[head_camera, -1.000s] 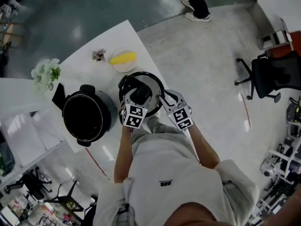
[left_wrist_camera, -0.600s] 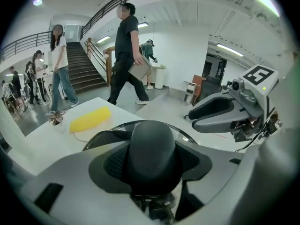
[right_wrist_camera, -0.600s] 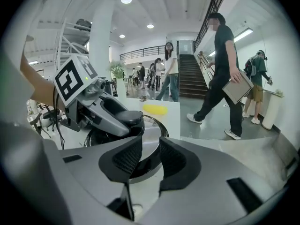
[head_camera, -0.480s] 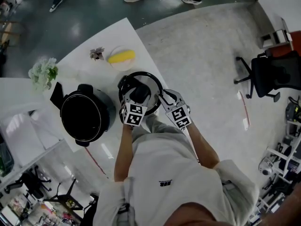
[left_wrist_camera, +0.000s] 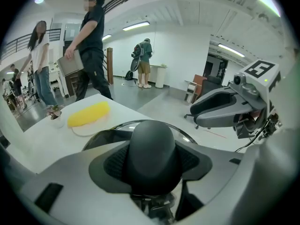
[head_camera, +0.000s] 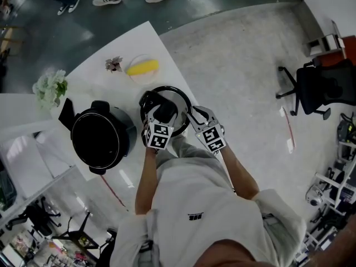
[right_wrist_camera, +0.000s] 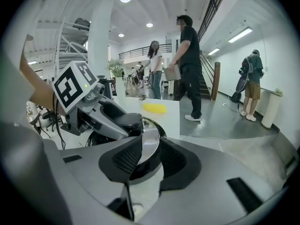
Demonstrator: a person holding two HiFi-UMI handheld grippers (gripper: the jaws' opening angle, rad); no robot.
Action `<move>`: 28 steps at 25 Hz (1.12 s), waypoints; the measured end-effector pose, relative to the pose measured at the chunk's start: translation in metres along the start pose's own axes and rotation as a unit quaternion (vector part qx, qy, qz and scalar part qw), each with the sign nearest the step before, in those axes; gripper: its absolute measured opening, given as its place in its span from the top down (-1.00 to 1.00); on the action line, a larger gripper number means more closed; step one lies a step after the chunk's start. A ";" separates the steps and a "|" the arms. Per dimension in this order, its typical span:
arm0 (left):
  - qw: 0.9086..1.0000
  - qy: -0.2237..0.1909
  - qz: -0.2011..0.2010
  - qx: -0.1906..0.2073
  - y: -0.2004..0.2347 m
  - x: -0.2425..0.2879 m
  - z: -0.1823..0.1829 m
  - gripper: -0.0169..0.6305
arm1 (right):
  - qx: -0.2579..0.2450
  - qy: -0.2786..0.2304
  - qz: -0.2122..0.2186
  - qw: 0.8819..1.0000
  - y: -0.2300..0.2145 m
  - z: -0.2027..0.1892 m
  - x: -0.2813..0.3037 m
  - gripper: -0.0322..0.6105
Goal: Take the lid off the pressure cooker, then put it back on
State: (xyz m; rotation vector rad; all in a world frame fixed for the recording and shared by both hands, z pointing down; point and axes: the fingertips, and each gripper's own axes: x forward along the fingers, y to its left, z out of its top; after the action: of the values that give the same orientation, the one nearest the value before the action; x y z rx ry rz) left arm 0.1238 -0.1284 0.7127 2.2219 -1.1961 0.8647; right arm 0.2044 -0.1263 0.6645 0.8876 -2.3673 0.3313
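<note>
The left tongs (head_camera: 162, 114) are clamped on the black knob (left_wrist_camera: 153, 146) of the lid (head_camera: 179, 97), which is low over the white surface (head_camera: 94, 74). Just beside them, the right tongs (head_camera: 191, 115) pinch the lid's rim. The open pressure cooker (head_camera: 103, 139) stands left of both tongs, apart from the lid.

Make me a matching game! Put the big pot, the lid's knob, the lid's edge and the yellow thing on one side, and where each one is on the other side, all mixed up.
Things:
1. pressure cooker
2. lid knob
3. lid rim
4. yellow thing

Places or states:
A. on a white plate
B. gripped in the left tool
C. standing open on the table
D. gripped in the right tool

Pairs: 1-C, 2-B, 3-D, 4-A
</note>
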 end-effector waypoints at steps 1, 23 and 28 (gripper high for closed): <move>1.000 0.001 0.001 0.003 0.000 0.000 -0.001 0.06 | 0.000 0.000 -0.001 1.000 0.000 0.000 0.000 0.53; 0.999 -0.035 0.021 0.000 0.001 -0.028 0.008 -0.16 | -0.004 -0.012 -0.016 1.000 0.016 0.005 -0.017 0.53; 0.998 -0.053 0.027 0.001 -0.003 -0.050 0.011 -0.10 | -0.004 -0.023 -0.017 1.000 0.029 0.011 -0.028 0.53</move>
State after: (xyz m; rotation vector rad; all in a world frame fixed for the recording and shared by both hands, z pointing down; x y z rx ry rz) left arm 0.1087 -0.1062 0.6690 2.2722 -1.3087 0.7775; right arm 0.1971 -0.0943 0.6385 0.9402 -2.3900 0.2903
